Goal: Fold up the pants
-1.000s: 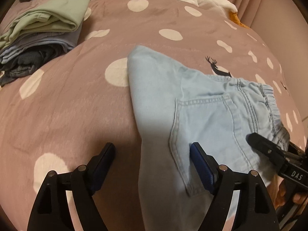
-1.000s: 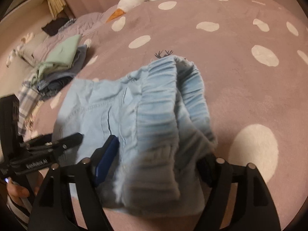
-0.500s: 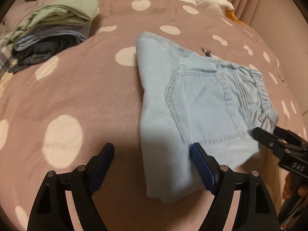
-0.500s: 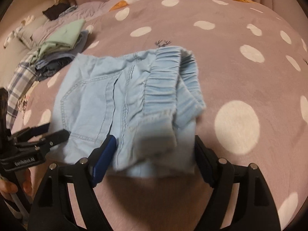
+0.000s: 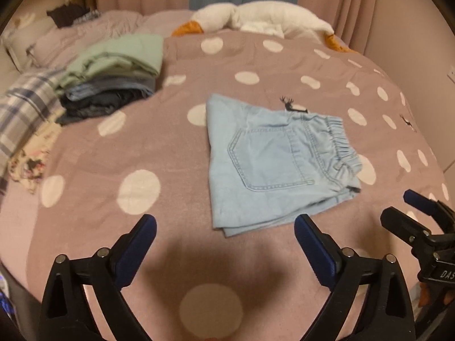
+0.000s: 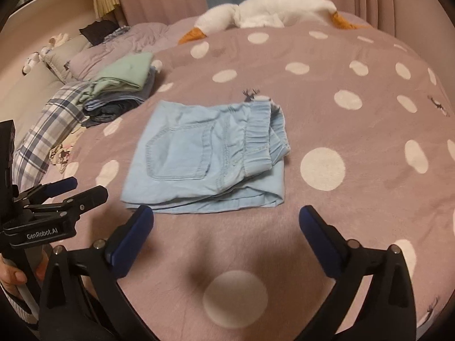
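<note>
**Pants folded, both grippers clear**

Light blue pants point(image 5: 273, 162) lay folded in a compact rectangle on the pink dotted bedspread point(image 5: 119, 147), back pocket up, elastic waistband bunched at one end. Left gripper point(image 5: 224, 236) hovered near the closest edge, jaws opening, nothing between them. Right gripper point(image 6: 226, 221) likewise: jaws opening, empty, just short of the fabric. Stack of folded clothes point(image 5: 113, 85) well apart. Plush goose point(image 6: 264, 14) at the far edge.

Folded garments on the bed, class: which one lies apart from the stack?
The light blue pants, lying alone mid-bed with the back pocket facing up. The green and dark garments sit piled together at the left.
</note>
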Demonstrator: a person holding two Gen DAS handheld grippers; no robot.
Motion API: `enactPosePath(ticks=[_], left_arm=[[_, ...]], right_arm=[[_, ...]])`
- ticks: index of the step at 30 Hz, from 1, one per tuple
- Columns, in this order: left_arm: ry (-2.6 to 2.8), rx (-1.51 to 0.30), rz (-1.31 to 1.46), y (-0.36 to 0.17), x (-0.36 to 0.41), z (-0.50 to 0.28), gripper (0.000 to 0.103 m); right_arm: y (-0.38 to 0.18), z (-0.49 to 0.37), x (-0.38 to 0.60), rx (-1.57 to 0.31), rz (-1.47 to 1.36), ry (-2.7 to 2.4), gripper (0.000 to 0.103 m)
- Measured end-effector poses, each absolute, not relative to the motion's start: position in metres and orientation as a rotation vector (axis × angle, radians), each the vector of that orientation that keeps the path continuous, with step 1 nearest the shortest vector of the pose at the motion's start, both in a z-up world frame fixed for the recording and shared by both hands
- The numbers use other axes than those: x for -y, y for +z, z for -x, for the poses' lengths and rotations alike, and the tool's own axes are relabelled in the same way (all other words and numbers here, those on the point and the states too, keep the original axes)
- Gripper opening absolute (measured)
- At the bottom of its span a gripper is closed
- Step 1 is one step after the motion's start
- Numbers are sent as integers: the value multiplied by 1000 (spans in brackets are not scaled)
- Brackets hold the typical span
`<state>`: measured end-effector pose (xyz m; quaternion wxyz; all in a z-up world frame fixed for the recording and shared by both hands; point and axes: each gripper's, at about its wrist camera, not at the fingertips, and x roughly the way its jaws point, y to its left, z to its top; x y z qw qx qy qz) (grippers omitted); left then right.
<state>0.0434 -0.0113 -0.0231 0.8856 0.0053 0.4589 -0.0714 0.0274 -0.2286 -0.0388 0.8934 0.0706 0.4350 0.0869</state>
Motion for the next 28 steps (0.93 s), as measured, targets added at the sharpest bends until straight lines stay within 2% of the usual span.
enactPosePath(ticks=[8,28], left_arm=[[-146,-899,-37,0,16,-13,97],[-161,-891,-19,8,20,4,97]], right_arm=[[-9,2,218,-839,-107,208,103],[-3,15,217,-828,-112,202,103]])
